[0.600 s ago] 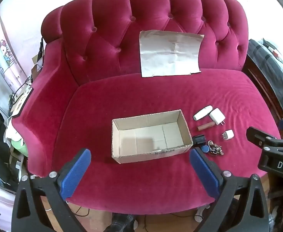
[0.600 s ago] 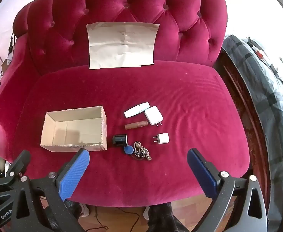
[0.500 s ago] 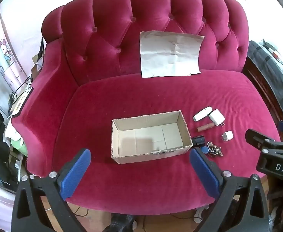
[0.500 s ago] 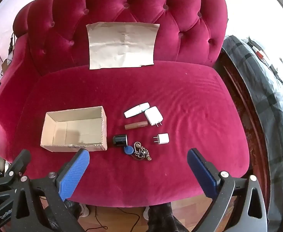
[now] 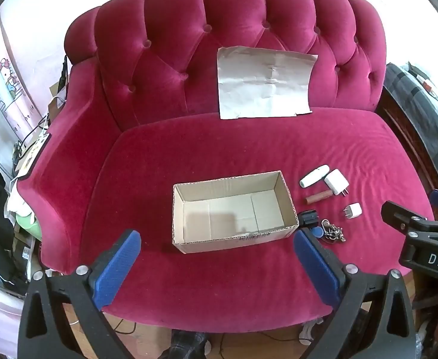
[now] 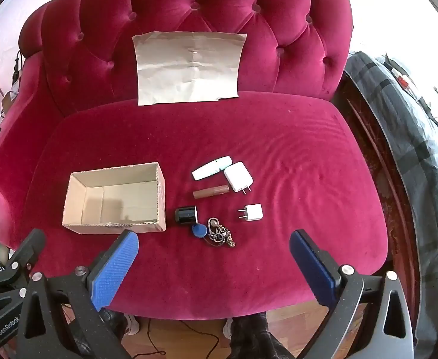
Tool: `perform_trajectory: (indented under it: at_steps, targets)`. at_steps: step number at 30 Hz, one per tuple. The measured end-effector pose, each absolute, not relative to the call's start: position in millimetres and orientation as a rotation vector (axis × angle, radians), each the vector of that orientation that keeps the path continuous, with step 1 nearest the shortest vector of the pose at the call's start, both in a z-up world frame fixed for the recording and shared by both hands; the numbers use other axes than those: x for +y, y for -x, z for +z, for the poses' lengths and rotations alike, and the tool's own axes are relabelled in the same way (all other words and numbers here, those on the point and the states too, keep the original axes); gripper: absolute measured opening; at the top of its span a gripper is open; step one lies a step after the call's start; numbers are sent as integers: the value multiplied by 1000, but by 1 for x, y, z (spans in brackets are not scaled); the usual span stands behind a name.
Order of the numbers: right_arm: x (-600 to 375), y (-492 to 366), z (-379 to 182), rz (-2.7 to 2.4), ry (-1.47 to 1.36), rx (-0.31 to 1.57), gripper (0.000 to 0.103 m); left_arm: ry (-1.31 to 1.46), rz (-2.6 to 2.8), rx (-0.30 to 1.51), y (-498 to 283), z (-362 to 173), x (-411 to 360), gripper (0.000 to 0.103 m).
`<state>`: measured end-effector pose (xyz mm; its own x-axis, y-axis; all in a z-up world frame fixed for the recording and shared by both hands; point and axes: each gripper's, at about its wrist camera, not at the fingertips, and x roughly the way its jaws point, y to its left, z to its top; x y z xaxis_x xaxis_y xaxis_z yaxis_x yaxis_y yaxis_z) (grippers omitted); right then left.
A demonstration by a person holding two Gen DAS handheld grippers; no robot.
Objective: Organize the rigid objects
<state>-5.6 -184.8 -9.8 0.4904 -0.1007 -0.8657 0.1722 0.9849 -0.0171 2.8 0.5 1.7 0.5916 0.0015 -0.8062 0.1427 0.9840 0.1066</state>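
An open, empty cardboard box (image 5: 233,209) (image 6: 115,197) sits on the red sofa seat. To its right lie a white tube (image 6: 211,168), a large white charger (image 6: 238,176), a brown cylinder (image 6: 210,192), a small white plug (image 6: 253,212), a black cap-like piece (image 6: 186,214) and a keyring with a blue tag (image 6: 216,234). My left gripper (image 5: 219,266) is open and empty, in front of the box. My right gripper (image 6: 214,272) is open and empty, in front of the keyring.
A sheet of brown paper (image 6: 189,65) leans on the tufted sofa back (image 6: 293,36). A plaid blanket (image 6: 413,155) lies to the right of the sofa. Cluttered items (image 5: 15,179) stand past the left armrest. Wooden floor (image 6: 189,338) shows below the seat's front edge.
Both views have barely shifted. Nothing on the seat has moved and both grippers stay open.
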Motion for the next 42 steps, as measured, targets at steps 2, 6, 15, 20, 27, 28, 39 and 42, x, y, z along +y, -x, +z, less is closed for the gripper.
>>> perform_trajectory:
  at_steps: [2,6,15,20,27,28,39,42]
  targets:
    - [-184,4,-9,-169,-75,1046,103,-166,-82,936,-3,2,0,103]
    - [-184,5,-10,-172,-76,1042,103,-167,-82,937,-3,1,0,103]
    - [-185,4,-10,-172,-80,1041,103,-161,-82,931,-2,0,1,103]
    - [-185,5,-9,-169,-81,1039,103,-161,-81,931,-2,0,1,103]
    - [-185,5,-7,-168,-82,1038,103,-162,-79,928,-4,1,-2,103]
    - [-186,5,-7,-169,-83,1037,103,-162,-80,928,-4,1,-2,103]
    - [-190,3,-4,-171,-93,1039,103,-161,-90,930,-9,1,-2,103]
    - [-192,3,-6,-173,-100,1037,103,-158,-91,927,-9,1,-2,103]
